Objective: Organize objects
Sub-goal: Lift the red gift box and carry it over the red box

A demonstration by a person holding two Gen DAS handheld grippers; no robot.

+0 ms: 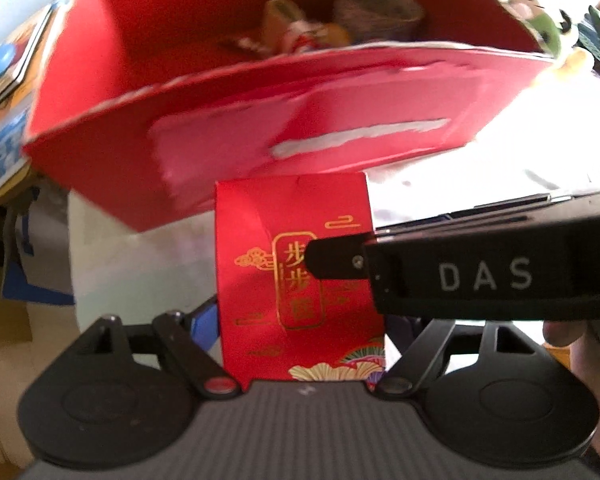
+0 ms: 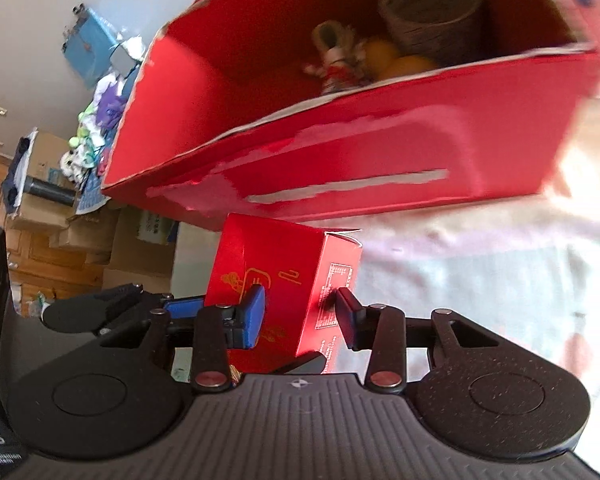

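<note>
The large red box [image 2: 380,168] lies open on the pale table [image 2: 440,280], filling the 12 o'clock half of both wrist views. Inside, toward 1 o'clock, sits a grey woven basket [image 2: 432,12]; just beside it at its 8 o'clock lie two orange fruits [image 2: 408,66] and a small red-and-white toy [image 2: 336,68].

The small red carton [image 2: 276,292] with gold print stands near the box's front wall, at 6 o'clock from it — whether they touch cannot be told.

The right gripper [image 2: 298,314] clamps the carton: its blue pad [image 2: 254,314] presses the printed face, the black pad [image 2: 348,316] the side panel.

In the left view the carton [image 1: 296,280] rises between the left gripper's arms [image 1: 300,344]. The fingertips are hidden, so contact cannot be told. The right gripper's body [image 1: 480,276] reaches in from 3 o'clock — its finger lies across the carton's face.
</note>
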